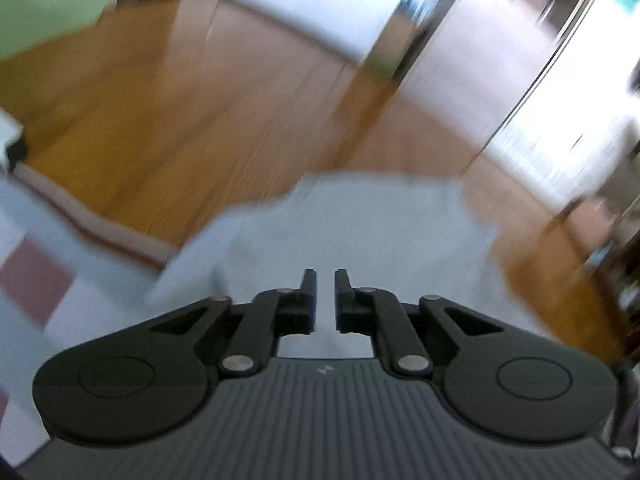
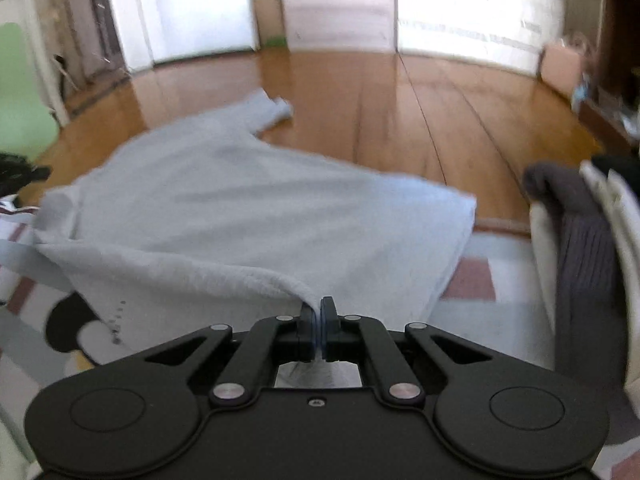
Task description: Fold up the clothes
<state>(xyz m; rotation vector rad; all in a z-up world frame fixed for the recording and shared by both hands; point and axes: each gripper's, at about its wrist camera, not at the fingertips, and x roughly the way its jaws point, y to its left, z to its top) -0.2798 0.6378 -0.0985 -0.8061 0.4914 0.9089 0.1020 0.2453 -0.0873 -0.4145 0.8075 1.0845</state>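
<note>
Left wrist view: the left tool [image 1: 325, 276] points forward and slightly down over a pale grey-blue garment [image 1: 360, 220]. Its two black fingers [image 1: 309, 280] stand a narrow gap apart, with pale cloth visible through the gap; whether any cloth is caught between them I cannot tell. The whole frame is heavily smeared. The garment lies partly on the wooden floor [image 1: 200, 120] and partly on a patterned rug [image 1: 36, 280] (white, grey and dull red blocks). A green shape [image 1: 44, 0] at upper left is too blurred to identify.

Right wrist view: the right tool [image 2: 319, 310] is level and low, its fingers pressed together on a raised fold of the garment's [image 2: 248, 208] near edge, which peaks right at the tips. The garment spreads forward from there, one sleeve [image 2: 268, 108] reaching out onto the floor [image 2: 400, 112]. A row of small dark dots on the cloth at lower left is too small to make out. A dark grey cloth [image 2: 576, 232] lies to the right, draped over something pale that the frame edge cuts off.
</note>
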